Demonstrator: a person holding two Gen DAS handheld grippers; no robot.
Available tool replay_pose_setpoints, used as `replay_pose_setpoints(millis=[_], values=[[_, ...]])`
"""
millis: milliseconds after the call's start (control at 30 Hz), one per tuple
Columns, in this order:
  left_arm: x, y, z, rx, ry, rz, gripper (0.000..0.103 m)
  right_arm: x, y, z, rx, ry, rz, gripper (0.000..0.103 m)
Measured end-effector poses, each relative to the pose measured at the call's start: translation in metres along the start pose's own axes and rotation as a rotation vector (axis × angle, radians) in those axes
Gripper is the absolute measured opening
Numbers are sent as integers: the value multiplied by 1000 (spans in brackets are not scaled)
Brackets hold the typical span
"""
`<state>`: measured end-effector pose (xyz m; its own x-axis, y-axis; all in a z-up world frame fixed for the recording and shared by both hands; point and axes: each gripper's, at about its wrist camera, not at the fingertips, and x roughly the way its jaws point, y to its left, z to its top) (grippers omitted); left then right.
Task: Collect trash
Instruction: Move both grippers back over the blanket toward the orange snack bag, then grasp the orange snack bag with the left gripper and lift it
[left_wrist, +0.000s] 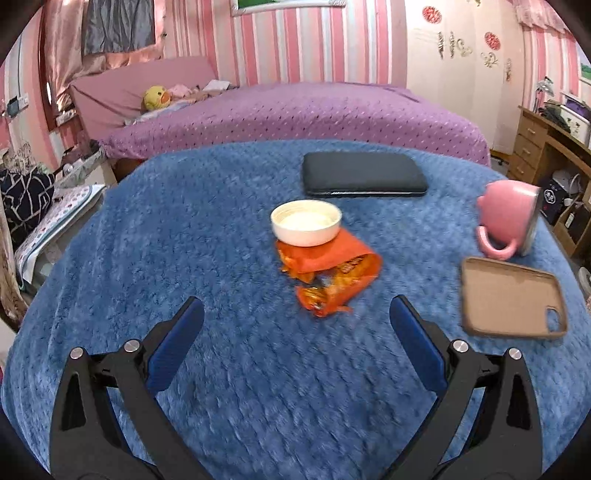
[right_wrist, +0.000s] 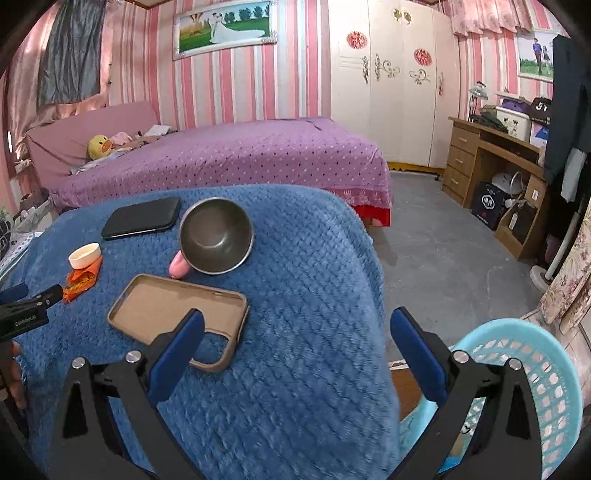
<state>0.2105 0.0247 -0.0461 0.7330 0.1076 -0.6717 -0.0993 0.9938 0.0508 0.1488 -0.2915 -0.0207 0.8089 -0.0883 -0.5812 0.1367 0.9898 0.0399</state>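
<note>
A crumpled orange snack wrapper (left_wrist: 328, 273) lies on the blue blanket-covered table (left_wrist: 221, 258), with a white lid (left_wrist: 306, 222) resting on its far end. My left gripper (left_wrist: 297, 314) is open and empty, just short of the wrapper. The wrapper (right_wrist: 82, 279) and lid (right_wrist: 85, 255) also show at the left of the right wrist view, with the left gripper's tip (right_wrist: 22, 295) beside them. My right gripper (right_wrist: 297, 325) is open and empty above the table's right side. A light blue plastic basket (right_wrist: 532, 362) stands on the floor at the lower right.
A brown phone case (left_wrist: 511, 297) (right_wrist: 177, 314), a tipped pink mug (left_wrist: 508, 221) (right_wrist: 216, 236) and a black phone (left_wrist: 364, 173) (right_wrist: 142, 218) lie on the table. A purple bed (right_wrist: 240, 158) is behind it. A wooden desk (right_wrist: 495, 162) stands at the right.
</note>
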Motion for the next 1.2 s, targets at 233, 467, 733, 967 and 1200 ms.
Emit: replay_pose_setpoints(millis=[233,467,733,967,1200], values=[[32,-4,21,-36,53,-31,97,18,-1,3,55,32,-16,98],[70,-18,35,-18,131,-1,96,32,-2,5,67,69,-9,98],[70,-11,34,-23,134,-86,50,38,7,7,52,73,-5,98],[51,17,27,-11,106,-183,8,29,23,6,-17,41,-21,98],[11,46,20,40,27,-176,8,19,39,4,-54,16,-26,98]])
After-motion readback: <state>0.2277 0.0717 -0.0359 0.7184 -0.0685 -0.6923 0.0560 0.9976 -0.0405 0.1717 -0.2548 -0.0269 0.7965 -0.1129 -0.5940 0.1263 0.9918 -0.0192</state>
